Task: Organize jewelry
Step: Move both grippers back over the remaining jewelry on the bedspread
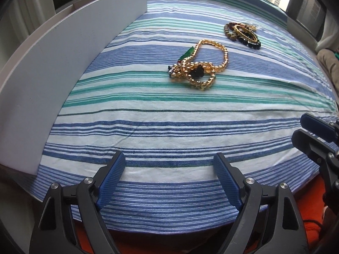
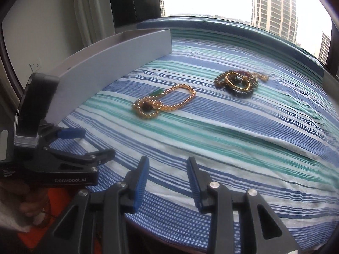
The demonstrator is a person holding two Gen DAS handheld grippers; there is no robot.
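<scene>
A yellow bead necklace with a green pendant lies coiled on the striped cloth; it also shows in the right wrist view. Farther right sits a pile of bracelets, brown, dark and gold; it also shows in the right wrist view. A white open box stands at the left, also in the right wrist view. My left gripper is open and empty near the front edge, well short of the necklace. My right gripper is open and empty, also short of the jewelry.
The table is covered with a blue, green and white striped cloth. The cloth has a raised fold at the right. A window with tall buildings lies beyond the far edge. An orange surface shows below the table's front edge.
</scene>
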